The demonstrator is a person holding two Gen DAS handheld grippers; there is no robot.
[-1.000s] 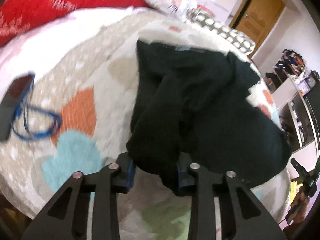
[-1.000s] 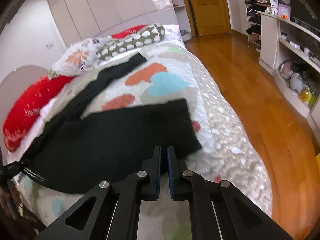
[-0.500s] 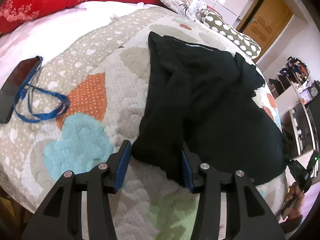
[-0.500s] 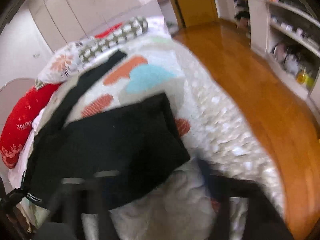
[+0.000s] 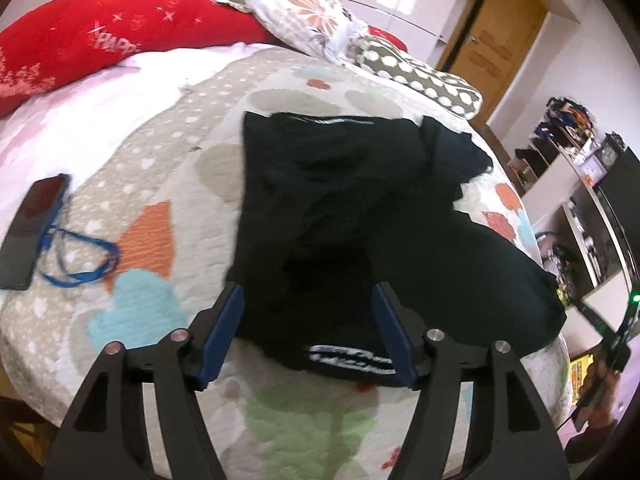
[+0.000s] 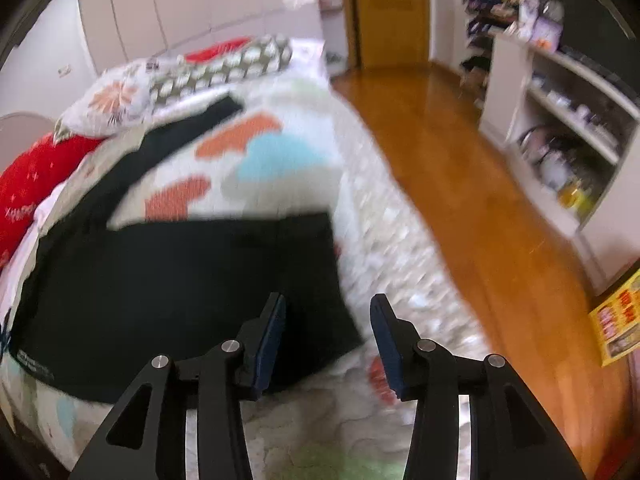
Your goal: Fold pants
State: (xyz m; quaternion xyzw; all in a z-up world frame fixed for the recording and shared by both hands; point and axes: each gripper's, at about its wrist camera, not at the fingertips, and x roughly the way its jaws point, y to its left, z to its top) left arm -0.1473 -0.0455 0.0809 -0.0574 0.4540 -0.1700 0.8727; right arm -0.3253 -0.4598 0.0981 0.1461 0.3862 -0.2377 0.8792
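Note:
Black pants [image 5: 360, 216] lie folded over on the patterned bedspread [image 5: 160, 184], a white logo at their near edge. My left gripper [image 5: 307, 312] hovers over that near edge, its jaws opening, the cloth lying below and between the blue pads without being pressed. In the right wrist view the same pants [image 6: 172, 280] spread to the left, one leg running back toward the pillows. My right gripper [image 6: 328, 320] is above the pants' near right corner, jaws opening, and nothing is pinched between the pads.
A dark phone [image 5: 32, 232] with a blue lanyard [image 5: 76, 256] lies on the bed's left side. Red and floral pillows [image 5: 120, 40] sit at the head. Right of the bed are a wooden floor [image 6: 460, 184], white shelves [image 6: 568, 112] and a door [image 6: 388, 12].
Both grippers let go of the pants: the left pads spread off the bunched cloth, the right went from shut to apart. Both rose slightly; the cloth lies flat on the bed.

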